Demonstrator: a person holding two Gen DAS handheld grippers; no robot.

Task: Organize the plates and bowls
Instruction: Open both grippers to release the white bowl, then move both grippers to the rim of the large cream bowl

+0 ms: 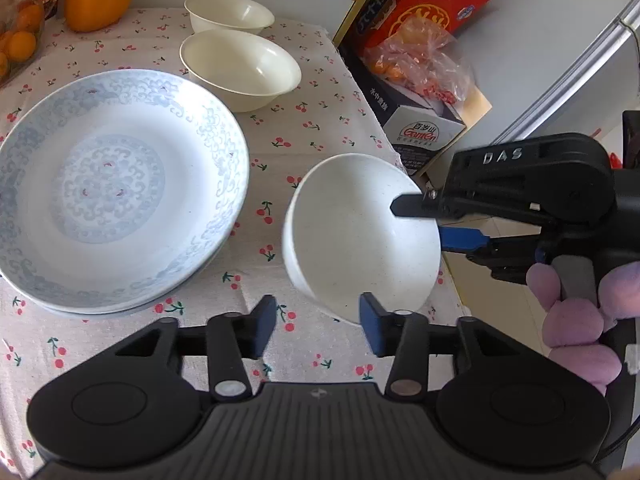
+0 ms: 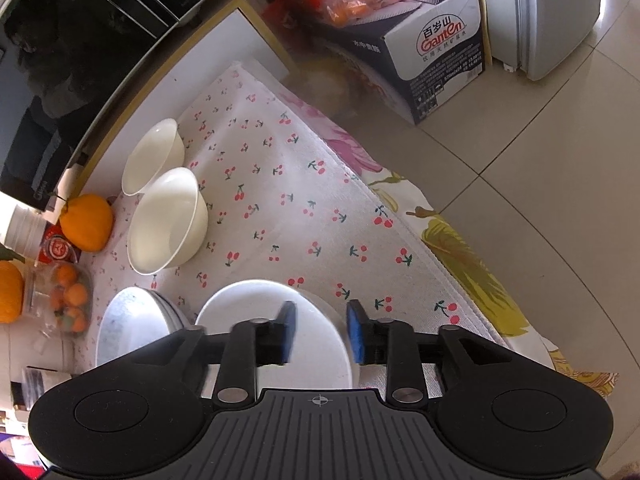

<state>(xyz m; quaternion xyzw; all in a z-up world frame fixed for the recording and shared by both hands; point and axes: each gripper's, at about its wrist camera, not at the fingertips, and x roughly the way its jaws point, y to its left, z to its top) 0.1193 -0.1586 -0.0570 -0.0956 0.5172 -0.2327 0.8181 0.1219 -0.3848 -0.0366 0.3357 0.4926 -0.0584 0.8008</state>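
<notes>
A white bowl (image 1: 352,240) sits on the cherry-print cloth near the table's right edge. My right gripper (image 1: 420,224) comes in from the right and is open: one finger is inside the bowl, the blue pad outside, and the rim passes between them untouched. In the right wrist view the same bowl (image 2: 248,320) lies under my right gripper (image 2: 322,332). My left gripper (image 1: 318,324) is open over bare cloth, its right finger beside the bowl's near wall. Stacked blue-patterned plates (image 1: 116,192) (image 2: 128,320) lie to the left. Two cream bowls (image 1: 240,68) (image 1: 228,12) stand behind.
A large orange (image 1: 98,0) and a bag of small oranges (image 1: 20,36) sit at the back left. Cardboard boxes (image 1: 424,120) and a plastic bag (image 1: 420,60) stand on the floor past the table's right edge. A dark appliance (image 2: 80,40) is behind the table and a white fridge (image 2: 552,16) by the tiled floor.
</notes>
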